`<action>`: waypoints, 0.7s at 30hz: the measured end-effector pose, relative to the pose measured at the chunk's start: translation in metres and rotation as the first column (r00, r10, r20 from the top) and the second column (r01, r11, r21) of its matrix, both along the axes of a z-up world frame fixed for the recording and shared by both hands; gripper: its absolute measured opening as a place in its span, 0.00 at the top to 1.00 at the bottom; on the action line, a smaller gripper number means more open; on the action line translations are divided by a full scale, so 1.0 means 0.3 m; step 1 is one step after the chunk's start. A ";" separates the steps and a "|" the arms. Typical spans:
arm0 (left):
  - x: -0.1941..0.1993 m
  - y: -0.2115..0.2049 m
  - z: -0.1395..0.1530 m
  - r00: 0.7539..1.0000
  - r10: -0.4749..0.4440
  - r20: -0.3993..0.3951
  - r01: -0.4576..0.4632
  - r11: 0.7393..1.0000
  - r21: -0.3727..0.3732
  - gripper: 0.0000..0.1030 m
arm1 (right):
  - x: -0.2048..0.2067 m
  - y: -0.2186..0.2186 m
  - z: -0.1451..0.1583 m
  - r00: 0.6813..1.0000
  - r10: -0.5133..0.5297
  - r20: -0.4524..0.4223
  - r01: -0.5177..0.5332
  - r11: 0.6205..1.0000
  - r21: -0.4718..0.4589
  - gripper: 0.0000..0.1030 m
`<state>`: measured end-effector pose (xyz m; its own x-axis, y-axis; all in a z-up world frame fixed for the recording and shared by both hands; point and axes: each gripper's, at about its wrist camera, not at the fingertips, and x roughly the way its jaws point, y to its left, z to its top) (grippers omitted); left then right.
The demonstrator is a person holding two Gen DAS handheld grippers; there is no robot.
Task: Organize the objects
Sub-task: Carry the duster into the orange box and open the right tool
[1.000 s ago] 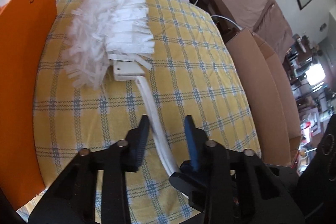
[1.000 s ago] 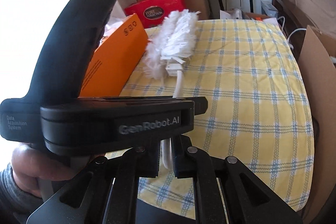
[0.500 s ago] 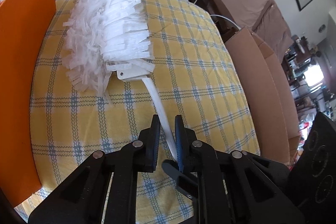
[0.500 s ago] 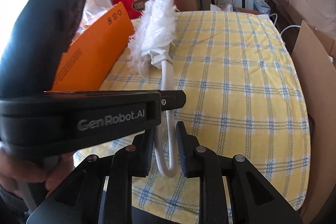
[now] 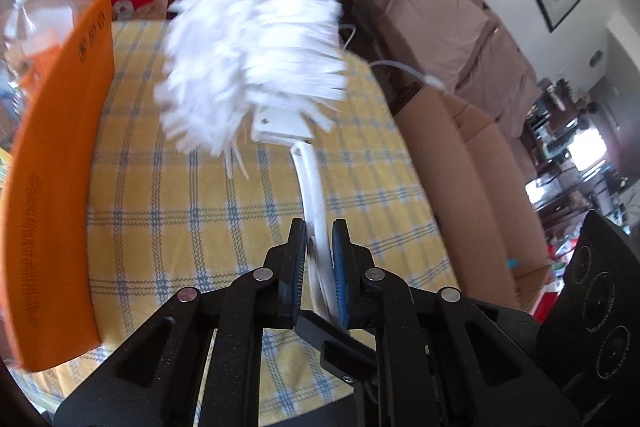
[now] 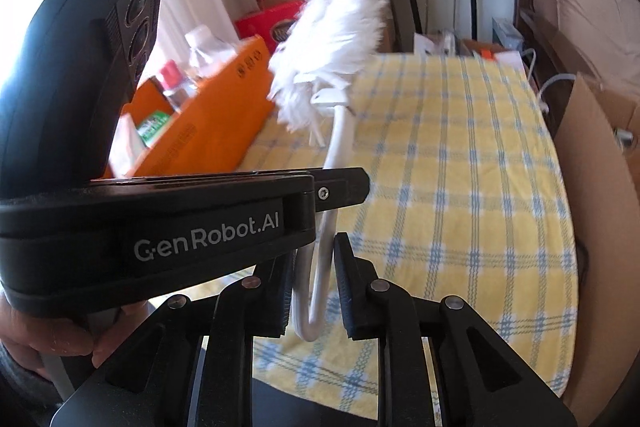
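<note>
Duster (image 5: 256, 27) lifted off the checked tabletop (image 5: 168, 211) by its handle.
Left claw (image 5: 319, 239) clamps the handle; right claw (image 6: 316, 275) brackets its looped end (contact unclear), likely steadying it toward the orange box (image 6: 208, 123).

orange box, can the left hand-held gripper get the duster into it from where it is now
Probably yes. The left hand-held gripper is shut on the duster handle, head lifted off the yellow checked cloth. The orange box stands just left, top open, though bottles already fill part of it.
</note>
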<state>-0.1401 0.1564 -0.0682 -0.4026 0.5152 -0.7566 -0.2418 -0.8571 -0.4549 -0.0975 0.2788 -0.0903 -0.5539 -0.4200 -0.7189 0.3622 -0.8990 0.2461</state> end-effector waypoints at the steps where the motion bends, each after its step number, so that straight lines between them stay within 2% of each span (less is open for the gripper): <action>1: 0.005 -0.010 0.016 1.000 0.003 -0.007 -0.003 1.000 0.010 0.88 | 0.005 -0.009 0.017 1.000 0.009 -0.011 -0.009 1.000 0.003 0.82; 4: 0.017 -0.046 0.069 0.999 0.015 -0.036 -0.013 0.999 0.032 0.88 | 0.026 -0.046 0.078 0.998 0.036 -0.053 -0.035 0.999 0.018 0.82; 11: 0.013 -0.205 0.145 0.995 0.087 -0.041 -0.081 0.986 0.143 0.87 | 0.054 -0.171 0.183 0.984 0.118 -0.131 -0.106 0.990 0.089 0.83; 21: 0.031 -0.413 0.200 0.976 0.205 -0.080 -0.188 0.965 0.181 0.87 | 0.063 -0.376 0.254 0.948 0.263 -0.181 -0.243 0.962 0.127 0.83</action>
<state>-0.1307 0.0326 -0.0081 -0.5761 0.5373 -0.6160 -0.1273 -0.8034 -0.5817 -0.0785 0.1660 -0.0141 -0.5723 -0.4946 -0.6541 0.6125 -0.7882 0.0600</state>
